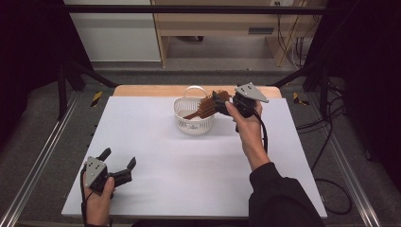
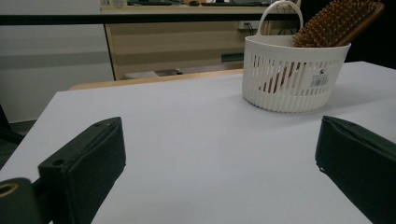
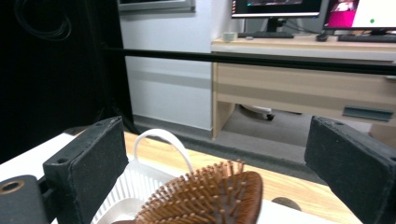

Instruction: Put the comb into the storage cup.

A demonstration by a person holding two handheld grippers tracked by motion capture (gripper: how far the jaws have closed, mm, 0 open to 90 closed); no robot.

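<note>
A brown wooden hairbrush (image 1: 205, 108) rests in a white slotted basket (image 1: 193, 124) at the back middle of the white table. Its handle points down inside the basket and its bristled head (image 3: 210, 198) leans out over the right rim. My right gripper (image 1: 219, 101) hovers just right of the basket at the brush head, open. In the right gripper view (image 3: 215, 140) the head sits low between the wide-apart jaws, touching neither. My left gripper (image 1: 119, 157) rests open near the front left of the table, nothing between its fingers (image 2: 84, 158). From there the basket (image 2: 292, 79) stands far ahead to the right.
The white tabletop (image 1: 189, 165) has a wooden strip along its far edge. The basket has an upright loop handle (image 1: 194, 89). Metal rails flank the table. A wooden desk (image 3: 303, 79) with monitors stands beyond it.
</note>
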